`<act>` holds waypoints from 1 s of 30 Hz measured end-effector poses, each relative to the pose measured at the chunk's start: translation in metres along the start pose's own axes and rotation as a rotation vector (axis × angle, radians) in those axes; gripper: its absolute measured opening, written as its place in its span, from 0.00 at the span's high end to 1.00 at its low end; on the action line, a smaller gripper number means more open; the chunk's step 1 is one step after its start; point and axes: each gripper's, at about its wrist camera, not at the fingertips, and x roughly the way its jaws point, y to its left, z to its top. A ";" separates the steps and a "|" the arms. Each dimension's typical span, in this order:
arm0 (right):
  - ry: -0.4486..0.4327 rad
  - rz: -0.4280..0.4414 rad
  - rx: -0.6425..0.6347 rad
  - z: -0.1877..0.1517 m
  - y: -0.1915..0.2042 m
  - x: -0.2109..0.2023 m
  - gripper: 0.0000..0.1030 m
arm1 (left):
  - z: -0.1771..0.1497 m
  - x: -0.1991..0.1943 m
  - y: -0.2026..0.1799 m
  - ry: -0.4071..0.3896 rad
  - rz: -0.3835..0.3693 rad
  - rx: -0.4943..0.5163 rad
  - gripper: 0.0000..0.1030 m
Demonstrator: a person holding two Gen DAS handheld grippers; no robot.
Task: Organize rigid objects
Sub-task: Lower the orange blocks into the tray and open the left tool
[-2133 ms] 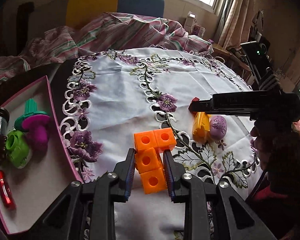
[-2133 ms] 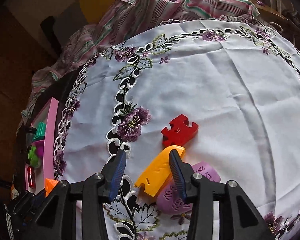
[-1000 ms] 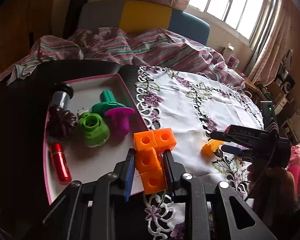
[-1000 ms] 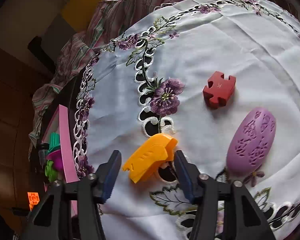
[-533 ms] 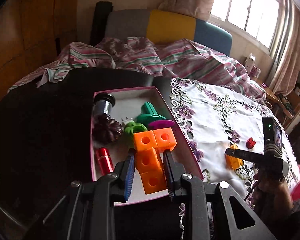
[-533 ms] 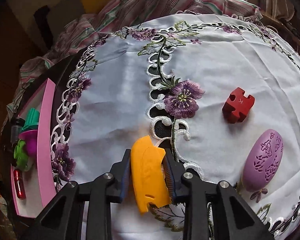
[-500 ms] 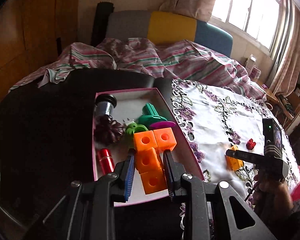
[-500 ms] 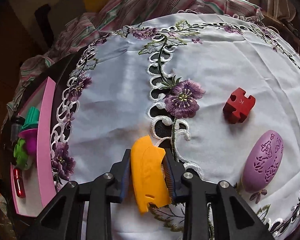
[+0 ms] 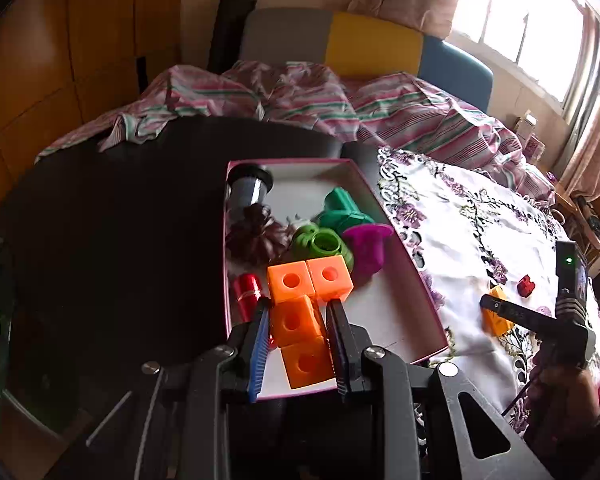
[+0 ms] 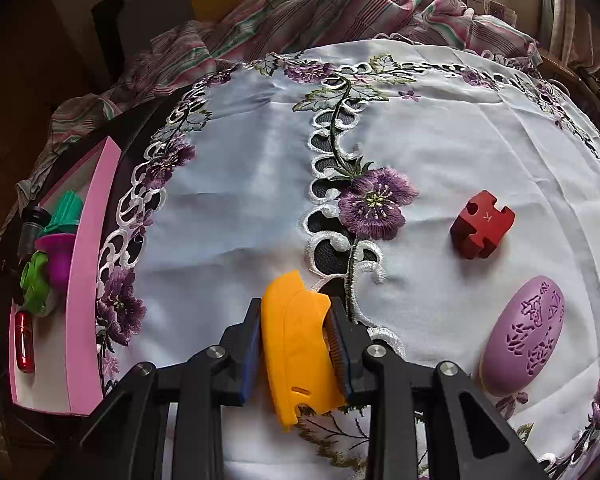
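The left gripper (image 9: 298, 334) is squeezed tight on a bunch of orange cubes (image 9: 302, 308). There are four cubes stuck together, each with a round hole in its face. Two sit side by side at the far end, and two run in a line back toward the camera, so the long way points away from the gripper. The bunch hangs over the near end of the pink tray (image 9: 418, 276). The right gripper (image 10: 294, 340) is squeezed tight on a smooth yellow piece (image 10: 296, 344) with a rounded far end. Its long way points straight ahead, over the white flowered cloth (image 10: 440, 140) on the surface.
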 end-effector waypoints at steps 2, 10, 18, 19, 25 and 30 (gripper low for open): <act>0.002 0.006 0.000 0.000 -0.001 0.000 0.70 | -0.004 0.002 0.003 0.002 0.008 0.003 0.73; -0.006 0.013 -0.011 -0.001 -0.001 0.000 0.70 | -0.016 -0.002 0.052 0.025 -0.035 -0.132 0.73; -0.016 0.032 -0.010 -0.002 -0.003 0.000 0.70 | -0.007 0.007 0.059 0.038 -0.105 -0.157 0.73; -0.017 0.035 -0.008 -0.002 -0.003 0.000 0.70 | -0.004 0.011 0.056 0.051 -0.114 -0.152 0.73; -0.015 0.042 -0.006 -0.002 -0.005 0.000 0.70 | 0.008 0.050 0.024 0.129 -0.156 -0.088 0.73; -0.014 0.052 0.002 -0.002 -0.006 0.000 0.70 | 0.019 0.085 0.012 0.160 -0.099 -0.046 0.73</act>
